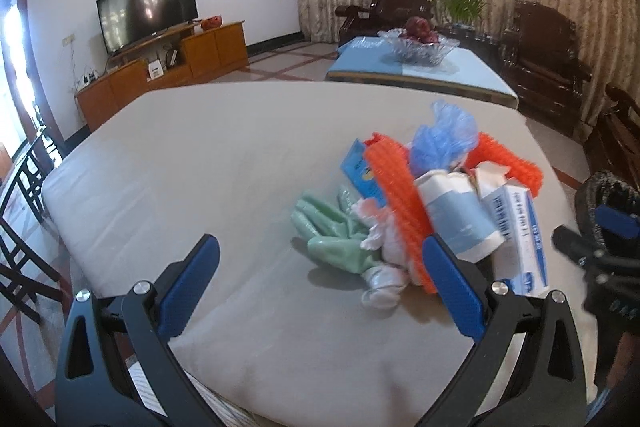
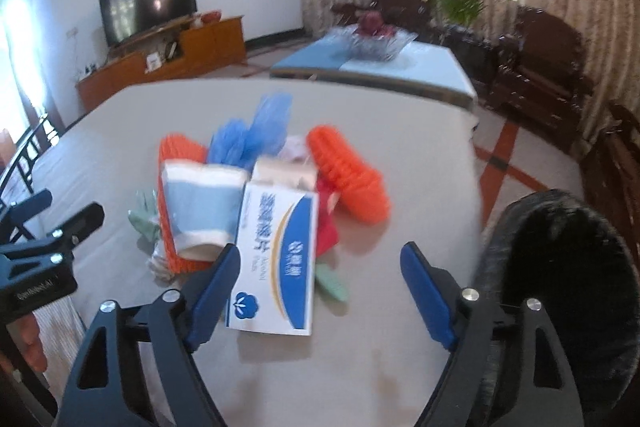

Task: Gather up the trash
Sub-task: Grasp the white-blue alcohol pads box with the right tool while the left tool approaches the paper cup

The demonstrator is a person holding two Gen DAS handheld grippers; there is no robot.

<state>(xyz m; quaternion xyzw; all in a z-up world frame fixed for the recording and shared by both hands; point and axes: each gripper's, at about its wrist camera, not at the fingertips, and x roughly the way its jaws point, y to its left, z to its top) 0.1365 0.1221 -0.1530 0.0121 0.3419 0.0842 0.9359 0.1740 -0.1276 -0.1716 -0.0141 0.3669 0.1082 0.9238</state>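
Lying beyond spread fingers (image 2: 214, 291): trash pile (image 2: 256, 195)

The trash pile (image 1: 432, 203) sits on the table (image 1: 200, 167), just ahead of the left gripper (image 1: 324, 287) & a bit to its right — its right finger overlaps the pile's near edge. From the right gripper (image 2: 320, 291), the box (image 2: 276, 267) lies ahead-left, near end between the jaws, by the left finger. The bin (image 2: 568, 291) stands right of that gripper, at the table's edge. A 2nd table w/ a bowl (image 1: 420, 49) lies beyond; the TV (image 1: 148, 11) far left.
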